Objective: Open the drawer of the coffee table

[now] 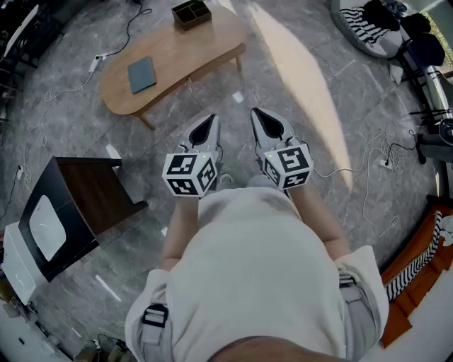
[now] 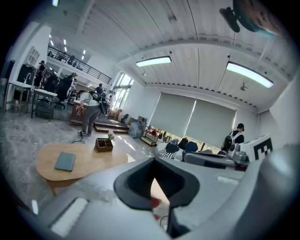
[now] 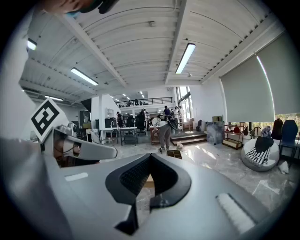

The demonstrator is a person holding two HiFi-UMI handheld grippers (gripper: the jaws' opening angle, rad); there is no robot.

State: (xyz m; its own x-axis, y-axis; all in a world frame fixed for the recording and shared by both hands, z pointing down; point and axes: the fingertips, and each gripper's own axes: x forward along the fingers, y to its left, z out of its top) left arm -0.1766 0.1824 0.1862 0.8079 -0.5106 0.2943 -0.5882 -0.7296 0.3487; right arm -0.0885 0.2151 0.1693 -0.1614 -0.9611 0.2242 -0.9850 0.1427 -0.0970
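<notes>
The oval wooden coffee table (image 1: 177, 56) stands on the grey floor ahead of me, up and left of both grippers. A teal book (image 1: 141, 74) and a dark compartment box (image 1: 191, 13) lie on its top. No drawer shows in any view. My left gripper (image 1: 205, 126) and right gripper (image 1: 263, 120) are held side by side over the floor, well short of the table, both shut and holding nothing. The left gripper view has its jaws (image 2: 153, 176) closed, with the table (image 2: 89, 164) to the left. The right gripper's (image 3: 149, 176) jaws are closed too.
A dark side table (image 1: 85, 198) with a white appliance (image 1: 18, 261) beside it stands at my left. Cables (image 1: 64, 88) trail over the floor. A striped bean bag (image 1: 368, 28) and equipment sit at the right. Several people (image 2: 89, 112) stand far off.
</notes>
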